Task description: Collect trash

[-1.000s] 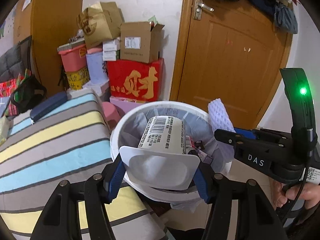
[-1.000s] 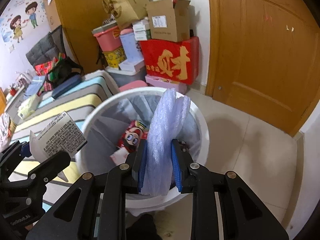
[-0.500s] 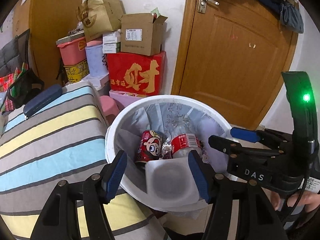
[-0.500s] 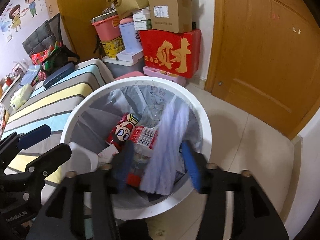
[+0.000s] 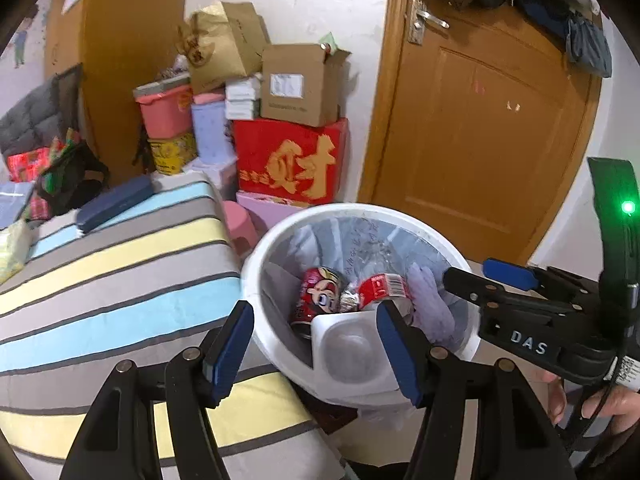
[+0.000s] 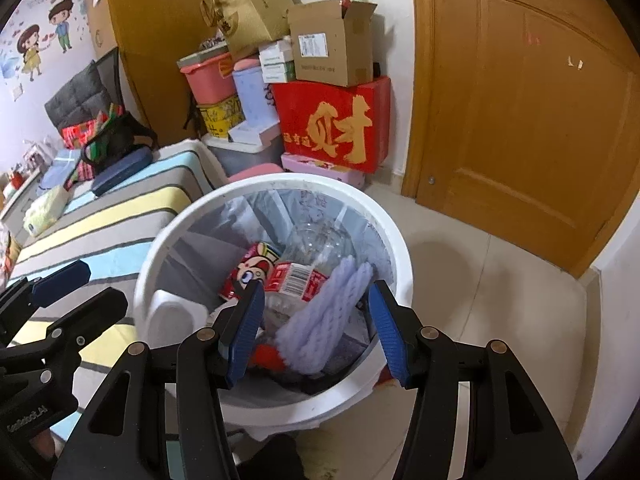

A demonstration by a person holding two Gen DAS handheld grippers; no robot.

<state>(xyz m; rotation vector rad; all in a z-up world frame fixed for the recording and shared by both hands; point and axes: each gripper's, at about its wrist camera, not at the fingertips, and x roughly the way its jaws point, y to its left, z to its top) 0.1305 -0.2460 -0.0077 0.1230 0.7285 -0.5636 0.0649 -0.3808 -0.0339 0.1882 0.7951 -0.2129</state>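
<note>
Both grippers hanging over white trash bin (image 6: 394, 248), nothing gripped. Left gripper (image 5: 314, 342) jaws sitting apart, empty. Right gripper (image 6: 316, 330) jaws just been opening, nothing between pads. Foam net (image 6: 324, 312), white tub (image 5: 352, 352), red can (image 5: 318, 294), clear bottle (image 6: 308, 264) all lying inside bin, next to striped bed (image 5: 100, 272).

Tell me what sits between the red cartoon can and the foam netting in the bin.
In the right wrist view, a clear plastic bottle with a red barcode label lies between the red can and the foam netting.
</note>
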